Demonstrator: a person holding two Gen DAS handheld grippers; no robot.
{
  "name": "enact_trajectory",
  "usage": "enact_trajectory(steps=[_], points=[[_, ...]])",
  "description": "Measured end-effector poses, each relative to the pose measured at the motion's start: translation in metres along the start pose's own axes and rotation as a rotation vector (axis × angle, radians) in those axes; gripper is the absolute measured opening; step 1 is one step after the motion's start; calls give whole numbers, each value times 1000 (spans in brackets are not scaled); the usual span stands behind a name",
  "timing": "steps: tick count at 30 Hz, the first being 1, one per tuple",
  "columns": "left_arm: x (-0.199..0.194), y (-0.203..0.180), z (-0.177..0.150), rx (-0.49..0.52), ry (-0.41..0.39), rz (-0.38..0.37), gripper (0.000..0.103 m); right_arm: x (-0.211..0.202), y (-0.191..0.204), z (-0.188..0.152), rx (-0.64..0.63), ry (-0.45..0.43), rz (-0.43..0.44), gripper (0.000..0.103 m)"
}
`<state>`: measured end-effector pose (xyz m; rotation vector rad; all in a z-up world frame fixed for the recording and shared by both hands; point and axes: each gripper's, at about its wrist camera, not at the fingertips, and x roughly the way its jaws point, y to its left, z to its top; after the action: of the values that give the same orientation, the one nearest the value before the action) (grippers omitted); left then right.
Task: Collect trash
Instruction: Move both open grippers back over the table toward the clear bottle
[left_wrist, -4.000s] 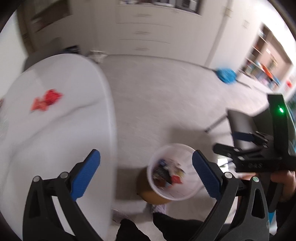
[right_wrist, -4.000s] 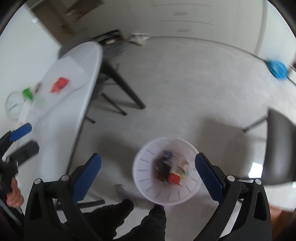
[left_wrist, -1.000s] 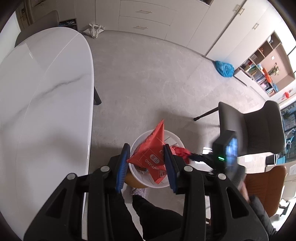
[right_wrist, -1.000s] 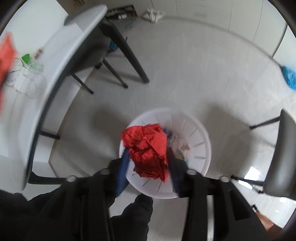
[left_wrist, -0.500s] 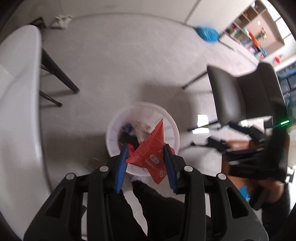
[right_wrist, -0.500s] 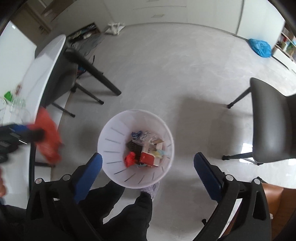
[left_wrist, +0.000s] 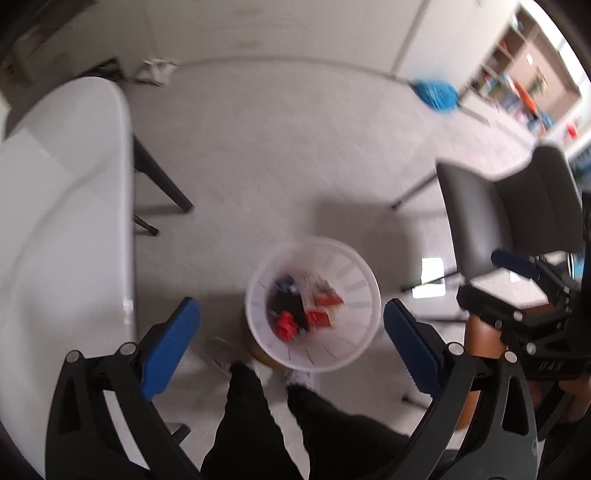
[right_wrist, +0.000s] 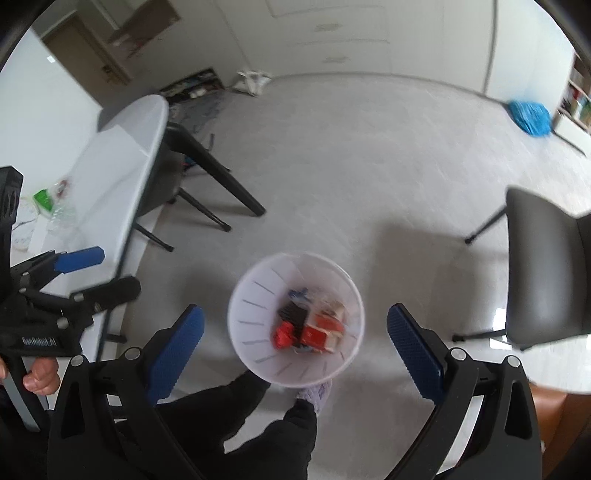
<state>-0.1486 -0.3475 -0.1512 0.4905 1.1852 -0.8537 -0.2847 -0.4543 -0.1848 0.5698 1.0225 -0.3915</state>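
Left wrist view: a white trash bin holding red and dark trash stands on open floor between a white table's edge and a grey chair. Left gripper and right gripper hover above it, both spread wide and empty.

Bin mouth open above; table left, chair right.

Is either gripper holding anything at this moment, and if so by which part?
Nothing is held: left gripper and right gripper are both open over the bin.
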Motion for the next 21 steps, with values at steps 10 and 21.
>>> enact_trajectory(steps=[10,21], points=[[-101,111,-1,-258,-224,176,95,-23,112,60,-267,-71,107,100],[-156,302,-47,-462,-283,368,95,13,319,105,-469,-50,234,100]])
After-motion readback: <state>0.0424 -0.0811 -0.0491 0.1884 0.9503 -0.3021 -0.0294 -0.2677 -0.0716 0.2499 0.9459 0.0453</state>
